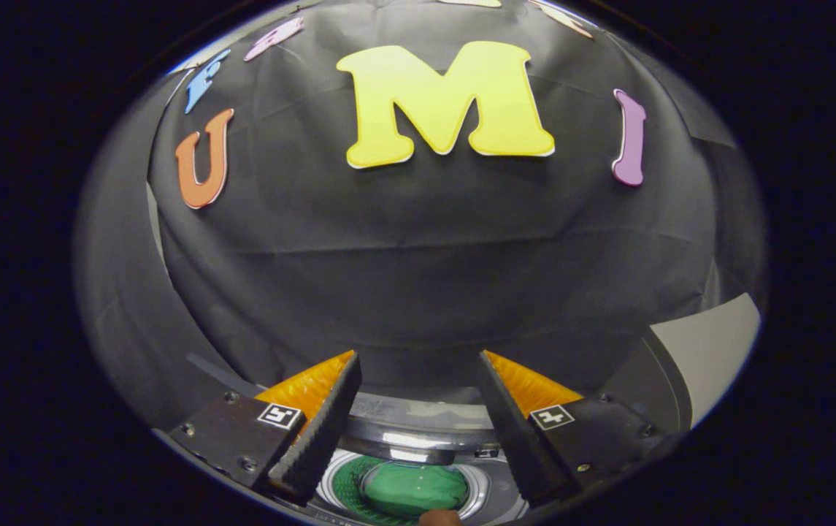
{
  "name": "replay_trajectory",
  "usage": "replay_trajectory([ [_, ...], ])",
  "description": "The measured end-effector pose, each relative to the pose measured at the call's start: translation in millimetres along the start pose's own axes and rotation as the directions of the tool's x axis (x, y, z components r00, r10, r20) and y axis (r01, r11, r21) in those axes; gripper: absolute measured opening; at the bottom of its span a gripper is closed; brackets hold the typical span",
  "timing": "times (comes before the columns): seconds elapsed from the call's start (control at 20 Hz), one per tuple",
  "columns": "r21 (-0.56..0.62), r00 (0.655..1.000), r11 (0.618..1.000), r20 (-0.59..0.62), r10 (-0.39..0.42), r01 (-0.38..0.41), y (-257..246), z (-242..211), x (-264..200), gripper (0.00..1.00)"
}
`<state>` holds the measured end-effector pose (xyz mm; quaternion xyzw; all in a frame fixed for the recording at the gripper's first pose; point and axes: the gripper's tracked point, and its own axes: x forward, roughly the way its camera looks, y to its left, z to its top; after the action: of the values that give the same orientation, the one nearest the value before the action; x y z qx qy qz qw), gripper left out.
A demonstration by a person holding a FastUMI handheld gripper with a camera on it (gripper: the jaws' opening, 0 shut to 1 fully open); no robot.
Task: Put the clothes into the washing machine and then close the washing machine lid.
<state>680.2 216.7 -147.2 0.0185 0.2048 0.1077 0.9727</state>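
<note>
The washing machine [418, 438] sat low between the two fingers, its top opening facing up with a green, ribbed drum interior [412, 488] visible inside a pale ring, and a grey rim curving along its far side. The hand-held gripper [418, 365] hung above that opening with its fingers [319, 431] spread wide and nothing between them, their black ribbed inner faces turned toward each other and orange backing showing behind. A small brownish object [439, 518] sat at the near rim of the opening, too little of it visible to identify, and a raised grey panel [710, 351] stood off beyond the right finger.
</note>
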Motion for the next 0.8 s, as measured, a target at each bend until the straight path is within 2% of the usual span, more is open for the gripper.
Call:
replay_trajectory([
  [0.45,-0.005,0.999,0.999,0.009,0.034,-0.034,3.1,-3.6,-1.4,0.99],
  [0.65,0.026,0.997,0.998,0.057,0.061,-0.063,8.7,8.2,1.1,0.98],
  [0.8,0.004,0.995,0.995,0.017,0.099,-0.099,7.8,-1.6,-7.1,0.97],
])
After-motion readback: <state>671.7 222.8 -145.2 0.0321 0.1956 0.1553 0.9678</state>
